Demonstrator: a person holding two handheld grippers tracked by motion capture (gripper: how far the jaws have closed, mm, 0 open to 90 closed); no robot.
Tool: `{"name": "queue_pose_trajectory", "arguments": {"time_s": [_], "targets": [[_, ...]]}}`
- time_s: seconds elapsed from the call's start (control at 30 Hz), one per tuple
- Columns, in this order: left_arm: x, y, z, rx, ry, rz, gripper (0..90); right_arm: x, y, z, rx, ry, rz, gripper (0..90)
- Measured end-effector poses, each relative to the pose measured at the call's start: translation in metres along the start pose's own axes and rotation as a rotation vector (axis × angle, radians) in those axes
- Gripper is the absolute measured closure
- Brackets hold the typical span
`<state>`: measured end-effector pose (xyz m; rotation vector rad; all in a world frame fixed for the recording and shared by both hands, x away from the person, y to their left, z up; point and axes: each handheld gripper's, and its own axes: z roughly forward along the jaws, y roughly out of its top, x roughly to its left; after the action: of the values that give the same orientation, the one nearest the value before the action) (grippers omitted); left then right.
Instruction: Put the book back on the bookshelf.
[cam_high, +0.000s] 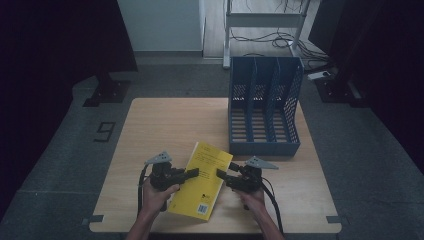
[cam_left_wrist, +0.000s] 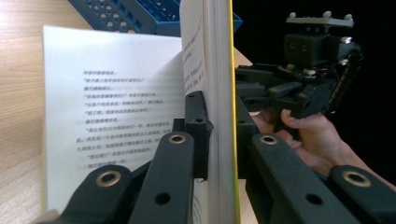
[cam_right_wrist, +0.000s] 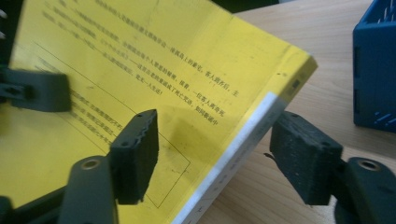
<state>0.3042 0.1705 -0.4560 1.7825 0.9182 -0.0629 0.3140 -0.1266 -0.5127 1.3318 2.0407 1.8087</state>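
Observation:
A yellow paperback book (cam_high: 202, 186) lies tilted near the table's front edge, between both grippers. My left gripper (cam_high: 194, 173) is shut on the book (cam_left_wrist: 217, 56), clamping the yellow cover and a block of pages edge-on; a printed page (cam_left_wrist: 112, 98) below lies flat and exposed. My right gripper (cam_high: 220, 173) is open at the book's right side. In the right gripper view its jaws (cam_right_wrist: 217, 135) straddle the white-and-yellow spine edge, one pad above the yellow cover (cam_right_wrist: 154, 60), the other beside the spine over the wood. The right gripper (cam_left_wrist: 303, 88) and the hand holding it show beyond the book.
A blue slotted file holder (cam_high: 264, 147) with three compartments stands at the table's back right, just beyond the book; it appears as the file holder (cam_right_wrist: 376, 70) to the right. The wooden table (cam_high: 160, 130) is bare on its left half. Cables and a rack leg lie on the floor behind.

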Motion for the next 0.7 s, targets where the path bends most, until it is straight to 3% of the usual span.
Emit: {"name": "queue_pose_trajectory", "arguments": {"time_s": [0.53, 0.67, 0.7], "targets": [[0.006, -0.002, 0.002, 0.006, 0.0, -0.019, 82.9, -0.003, -0.001, -0.003, -0.038, 0.03, 0.027, 42.5], [0.01, -0.003, 0.003, 0.014, -0.012, -0.038, 83.0, -0.006, -0.002, -0.003, -0.053, 0.064, 0.048, 45.4], [0.012, -0.003, 0.003, 0.019, -0.035, -0.049, 82.9, -0.006, -0.003, -0.003, -0.052, 0.098, 0.05, 47.8]]}}
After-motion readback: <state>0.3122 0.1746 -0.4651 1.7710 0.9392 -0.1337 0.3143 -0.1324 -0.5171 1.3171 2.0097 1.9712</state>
